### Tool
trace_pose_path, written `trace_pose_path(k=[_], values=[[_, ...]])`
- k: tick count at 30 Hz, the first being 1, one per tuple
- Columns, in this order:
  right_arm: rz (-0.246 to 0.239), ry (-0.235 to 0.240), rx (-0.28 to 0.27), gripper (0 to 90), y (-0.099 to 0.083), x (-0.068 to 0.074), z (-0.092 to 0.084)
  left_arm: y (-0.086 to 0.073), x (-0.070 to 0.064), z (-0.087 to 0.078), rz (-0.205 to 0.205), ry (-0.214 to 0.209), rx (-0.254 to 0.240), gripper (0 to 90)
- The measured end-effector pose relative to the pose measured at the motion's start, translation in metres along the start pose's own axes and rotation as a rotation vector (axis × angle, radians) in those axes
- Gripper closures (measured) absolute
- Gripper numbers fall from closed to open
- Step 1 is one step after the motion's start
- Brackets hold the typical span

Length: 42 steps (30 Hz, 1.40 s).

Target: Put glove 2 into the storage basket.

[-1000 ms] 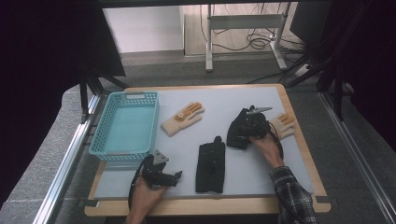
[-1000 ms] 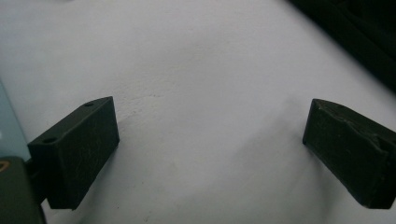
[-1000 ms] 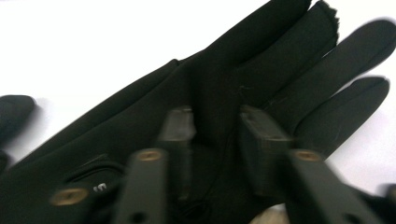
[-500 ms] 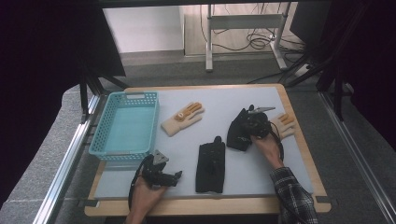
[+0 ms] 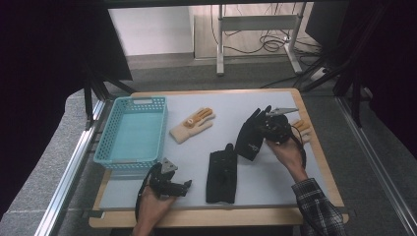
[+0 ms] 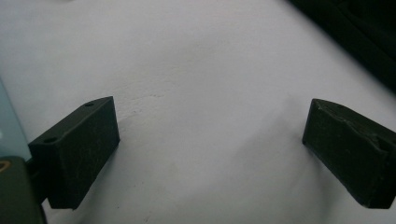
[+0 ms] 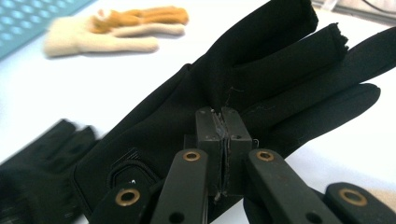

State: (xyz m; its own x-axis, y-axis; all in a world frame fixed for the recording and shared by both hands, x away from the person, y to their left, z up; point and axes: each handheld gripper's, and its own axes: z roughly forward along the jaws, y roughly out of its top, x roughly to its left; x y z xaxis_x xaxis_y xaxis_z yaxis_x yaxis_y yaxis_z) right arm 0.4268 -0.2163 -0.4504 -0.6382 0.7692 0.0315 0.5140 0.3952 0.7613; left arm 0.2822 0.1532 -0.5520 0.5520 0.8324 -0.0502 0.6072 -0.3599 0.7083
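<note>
Two hand-held grippers are seen: the right hand-held gripper (image 5: 268,129) is clamped on a black glove (image 5: 250,135), lifted slightly higher than before; the left hand-held gripper (image 5: 183,186) is held apart over the worktop (image 5: 221,103).

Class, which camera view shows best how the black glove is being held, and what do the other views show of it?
The right gripper view: the right hand-held gripper is pinching the black glove close up. The high view shows that glove small. The left gripper view shows bare table.
</note>
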Motion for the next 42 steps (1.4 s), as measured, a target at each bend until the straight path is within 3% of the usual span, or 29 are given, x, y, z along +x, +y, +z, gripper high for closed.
trace_pose_path(k=[8,14,18,19,24,30,34,37,39,42], values=[[-0.043,0.077,-0.035,87.4,0.007,0.032,-0.038,0.0,0.0,0.0,0.001,0.0,0.0,4.2],[-0.092,0.135,-0.015,87.3,0.003,0.066,-0.059,0.0,0.0,0.0,-0.002,0.002,-0.003,4.2],[-0.111,0.167,0.013,87.3,-0.002,0.081,-0.062,0.0,0.0,0.0,-0.002,0.001,-0.001,4.3],[-0.119,0.189,0.041,87.3,-0.006,0.093,-0.059,0.0,0.0,0.0,-0.005,0.0,-0.002,4.2],[-0.134,0.215,0.098,87.3,-0.019,0.111,-0.035,0.0,0.0,0.0,-0.002,0.002,-0.003,4.3],[-0.151,0.165,0.159,87.0,-0.029,0.128,0.005,0.0,0.0,0.0,-0.001,0.003,-0.003,4.3],[-0.14,0.185,0.167,85.5,-0.036,0.132,0.024,0.0,0.0,0.0,0.001,0.003,-0.001,4.3],[-0.12,0.209,0.161,72.4,-0.042,0.135,0.033,0.0,0.0,0.0,0.001,0.003,-0.001,4.3],[-0.127,0.215,0.144,62.4,-0.041,0.134,0.03,0.0,0.0,0.0,0.001,0.003,-0.001,4.3],[-0.138,0.201,0.11,56.7,-0.039,0.129,0.021,0.0,0.0,0.0,0.001,0.003,-0.001,4.3]])
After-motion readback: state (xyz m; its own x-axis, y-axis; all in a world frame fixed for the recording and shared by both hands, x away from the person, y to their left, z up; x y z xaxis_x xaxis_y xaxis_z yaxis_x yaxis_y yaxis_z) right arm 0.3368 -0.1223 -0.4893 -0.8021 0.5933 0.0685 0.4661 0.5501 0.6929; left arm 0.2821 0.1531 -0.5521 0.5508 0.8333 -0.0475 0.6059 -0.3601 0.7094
